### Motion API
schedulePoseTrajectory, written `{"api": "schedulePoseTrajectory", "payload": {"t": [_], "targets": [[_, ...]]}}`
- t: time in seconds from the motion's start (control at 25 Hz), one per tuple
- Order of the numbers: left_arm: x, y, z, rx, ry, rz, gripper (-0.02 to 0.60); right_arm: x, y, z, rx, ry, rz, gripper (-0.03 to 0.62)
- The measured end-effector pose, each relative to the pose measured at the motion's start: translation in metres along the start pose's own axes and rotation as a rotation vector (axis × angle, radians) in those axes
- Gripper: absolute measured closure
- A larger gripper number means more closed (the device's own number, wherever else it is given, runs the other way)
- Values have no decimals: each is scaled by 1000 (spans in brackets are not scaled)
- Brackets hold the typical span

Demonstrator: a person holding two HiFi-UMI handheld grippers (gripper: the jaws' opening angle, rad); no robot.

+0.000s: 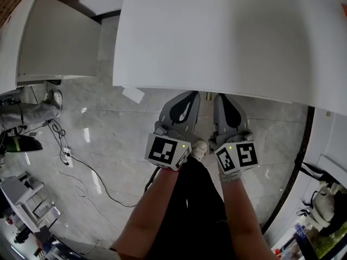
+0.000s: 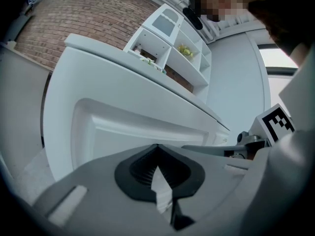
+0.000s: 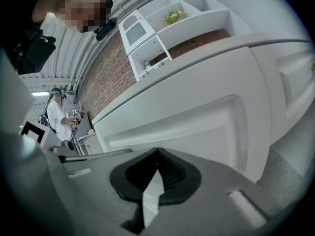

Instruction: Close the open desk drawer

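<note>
The white desk (image 1: 227, 37) fills the top of the head view, and its front edge runs just above both grippers. My left gripper (image 1: 186, 98) and right gripper (image 1: 221, 99) are side by side, tips under that edge, both shut and empty. In the left gripper view the white drawer front (image 2: 128, 132) with its recessed panel stands straight ahead of the left gripper (image 2: 157, 147). The right gripper view has the same drawer front (image 3: 192, 124) just beyond the right gripper (image 3: 157, 152). I cannot tell whether the tips touch the panel, nor how far out the drawer stands.
A second white desk (image 1: 54, 37) stands at the left. Cables and a power strip (image 1: 66, 155) lie on the marble floor, and a scrap of paper (image 1: 133, 95) lies near the desk. A white wall shelf (image 2: 172, 43) hangs on a brick wall. A person (image 3: 57, 116) stands far off.
</note>
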State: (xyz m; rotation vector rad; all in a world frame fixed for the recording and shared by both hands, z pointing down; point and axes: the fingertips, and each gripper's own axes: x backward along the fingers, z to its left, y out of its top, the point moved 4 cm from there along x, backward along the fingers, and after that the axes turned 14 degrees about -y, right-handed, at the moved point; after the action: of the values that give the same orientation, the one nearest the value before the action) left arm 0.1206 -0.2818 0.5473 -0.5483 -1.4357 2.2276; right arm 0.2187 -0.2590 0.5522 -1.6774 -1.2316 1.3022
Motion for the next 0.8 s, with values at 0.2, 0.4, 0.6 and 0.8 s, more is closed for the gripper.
{"api": "schedulePoseTrajectory", "payload": {"t": [0.2, 0.4, 0.6, 0.8], "targets": [[-3, 2, 4, -13, -4, 9, 580, -5, 2, 0, 26, 13, -6, 595], [-2, 0, 3, 3, 13, 0, 580, -4, 1, 0, 21, 14, -9, 595], [1, -4, 3, -26, 21, 22, 580, -3, 3, 2, 40, 24, -19, 595], [8, 2, 0, -50, 32, 16, 580, 4, 14, 6, 104, 75, -55, 595]]}}
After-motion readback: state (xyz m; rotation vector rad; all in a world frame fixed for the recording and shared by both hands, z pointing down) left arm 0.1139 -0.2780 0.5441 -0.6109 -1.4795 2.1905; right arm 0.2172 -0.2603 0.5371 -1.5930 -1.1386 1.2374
